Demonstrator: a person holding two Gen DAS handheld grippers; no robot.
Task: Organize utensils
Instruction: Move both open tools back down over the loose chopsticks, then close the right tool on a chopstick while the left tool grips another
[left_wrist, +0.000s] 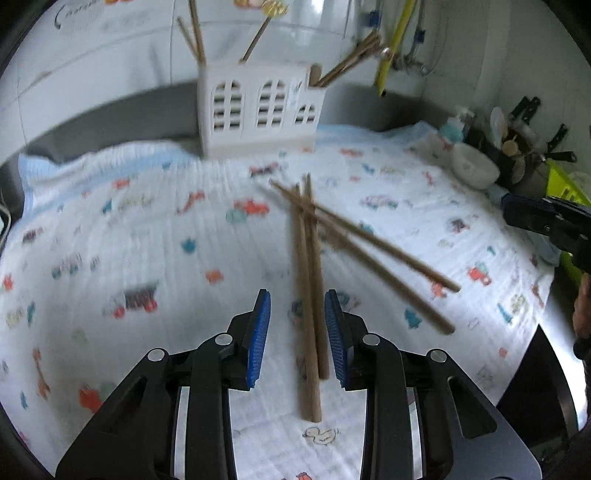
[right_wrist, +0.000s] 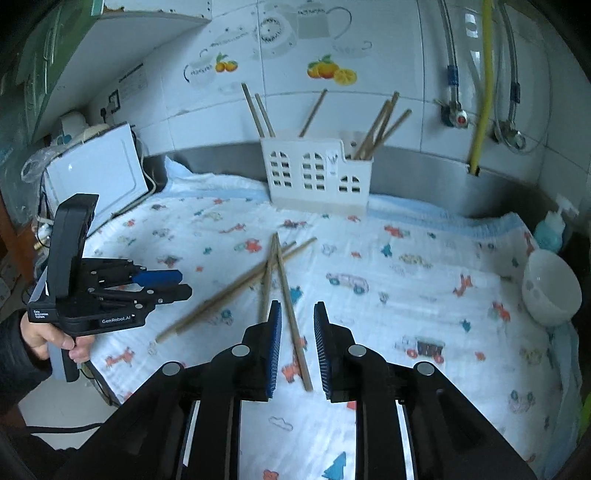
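Several wooden chopsticks lie crossed on a patterned cloth (left_wrist: 147, 240). My left gripper (left_wrist: 297, 295) is open, and two chopsticks (left_wrist: 308, 280) run lengthwise between its blue pads (left_wrist: 258, 332) without being pressed. Two more chopsticks (left_wrist: 369, 243) slant off to the right. My right gripper (right_wrist: 297, 304) is open too, with one chopstick (right_wrist: 291, 317) passing between its jaws untouched. From the right wrist view, the left gripper (right_wrist: 184, 283) hangs at the left, held by a hand. A white house-shaped holder (left_wrist: 258, 107) (right_wrist: 317, 177) stands at the back with several chopsticks in it.
A white bowl (right_wrist: 550, 288) and a blue soap bottle (right_wrist: 550, 229) sit at the cloth's right edge. A white appliance (right_wrist: 96, 173) stands at the left. A yellow hose (right_wrist: 484, 85) and taps hang on the tiled wall. A green basket (left_wrist: 565, 192) is far right.
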